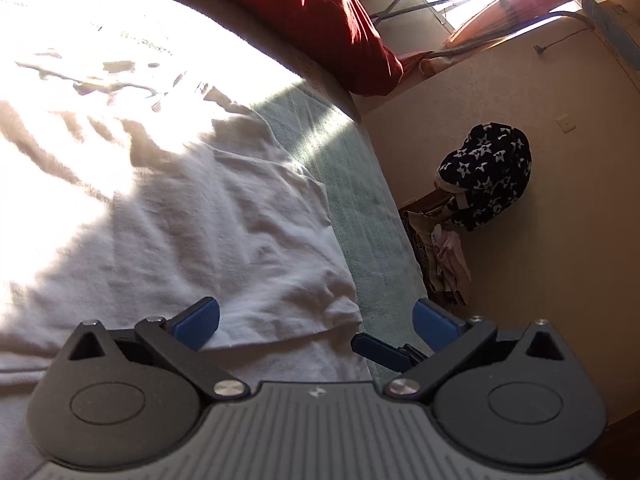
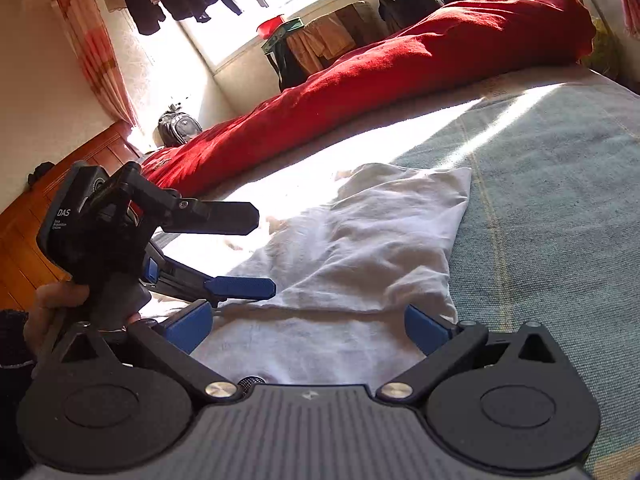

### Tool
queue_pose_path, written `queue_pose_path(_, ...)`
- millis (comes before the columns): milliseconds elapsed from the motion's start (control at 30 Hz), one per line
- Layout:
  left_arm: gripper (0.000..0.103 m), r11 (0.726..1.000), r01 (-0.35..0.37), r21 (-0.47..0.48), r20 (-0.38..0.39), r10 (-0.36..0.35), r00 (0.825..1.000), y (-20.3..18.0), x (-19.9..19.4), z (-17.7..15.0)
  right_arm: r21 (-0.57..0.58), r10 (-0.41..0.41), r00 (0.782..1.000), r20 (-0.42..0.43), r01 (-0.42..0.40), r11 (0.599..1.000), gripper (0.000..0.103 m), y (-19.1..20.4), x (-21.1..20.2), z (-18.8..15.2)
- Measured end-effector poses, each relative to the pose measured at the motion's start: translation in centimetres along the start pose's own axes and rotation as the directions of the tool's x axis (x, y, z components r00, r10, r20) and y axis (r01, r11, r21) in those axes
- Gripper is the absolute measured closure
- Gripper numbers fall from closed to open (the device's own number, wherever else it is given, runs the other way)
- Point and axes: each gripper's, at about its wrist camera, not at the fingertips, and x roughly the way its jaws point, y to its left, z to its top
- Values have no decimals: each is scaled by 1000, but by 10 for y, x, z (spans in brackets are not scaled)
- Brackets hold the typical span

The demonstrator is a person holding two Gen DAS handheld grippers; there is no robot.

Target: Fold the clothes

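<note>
Left view – shirt (image 1: 192, 208): white, spread on the green cover (image 1: 360, 184), soft, light and limp; best pinched at a hem or corner.
Left view – left gripper (image 1: 316, 322): wide open, empty, low over the shirt's near edge.
Right view – shirt (image 2: 360, 240): partly folded, lying crumpled just ahead.
Right view – right gripper (image 2: 308, 326): wide open, empty, low over the cloth.
Right view – hand (image 2: 52, 304): holds the left gripper (image 2: 256, 252), angled down towards the shirt, fingers spread.

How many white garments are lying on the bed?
1: a single white garment lies spread on the bed, in front of both open grippers, left and right. Others may lie outside the views.
</note>
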Motion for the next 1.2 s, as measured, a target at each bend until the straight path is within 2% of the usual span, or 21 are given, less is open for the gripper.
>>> queue_pose_path(67, 1, 998, -59, 36, 46, 58, 997, -2, -11, 8, -5, -4, 1000, -3, 4, 1000, 0, 1, 0, 0)
queue_pose_path(133, 1, 990, -133, 40, 97, 128, 987, 7, -21, 16, -11, -8, 1000, -4, 8, 1000, 0, 3, 1, 0)
queue_pose_path(233, 1, 973, -230, -34, 132, 232, 964, 39, -34, 22, -12, -7, 1000, 0, 7, 1000, 0, 4, 1, 0)
queue_pose_path(333, 1, 974, -196, -117, 187, 215, 958, 69, -61, 18, -6, -5, 1000, 4, 5, 1000, 0, 3, 1, 1)
queue_pose_path(367, 1, 970, -203, -133, 206, 228, 952, 75, -70, 16, -4, -7, 1000, 5, 7, 1000, 0, 3, 0, 1)
queue_pose_path(433, 1, 955, -256, -152, 232, 286, 930, 84, -88, 13, -2, -13, 1000, 7, 13, 1000, 0, 3, 0, 1)
queue_pose_path(567, 1, 927, -319, -196, 253, 362, 897, 99, -113, 13, 6, -18, 1000, 7, 18, 1000, 0, 2, 0, 1)
queue_pose_path(633, 1, 919, -342, -194, 273, 385, 881, 100, -120, 13, 6, -23, 1000, 8, 23, 1000, 0, 2, 0, 1)
queue_pose_path(733, 1, 892, -409, -191, 291, 450, 845, 93, -124, 11, -4, -35, 999, 14, 35, 999, 0, 4, -1, 2)
queue_pose_path(767, 1, 888, -432, -158, 299, 460, 836, 87, -123, 10, -9, -41, 999, 17, 41, 999, 0, 5, -2, 2)
queue_pose_path(867, 1, 873, -485, -49, 302, 475, 826, 69, -115, 7, -47, -70, 997, 39, 72, 996, 0, 12, -6, 3)
queue_pose_path(933, 1, 837, -547, 6, 280, 523, 805, 64, -106, 5, -76, -85, 995, 55, 89, 993, 0, 18, -8, 3)
queue_pose_path(1033, 1, 762, -644, 67, 251, 611, 750, 67, -95, 0, -114, -101, 992, 73, 109, 987, 0, 25, -9, 3)
queue_pose_path(1133, 1, 661, -727, 183, 311, 663, 681, 56, -89, -11, -140, -127, 989, 81, 138, 981, 0, 30, -8, 3)
queue_pose_path(1200, 1, 599, -753, 274, 315, 684, 658, 53, -81, -17, -142, -139, 987, 80, 149, 979, 0, 30, -5, 4)
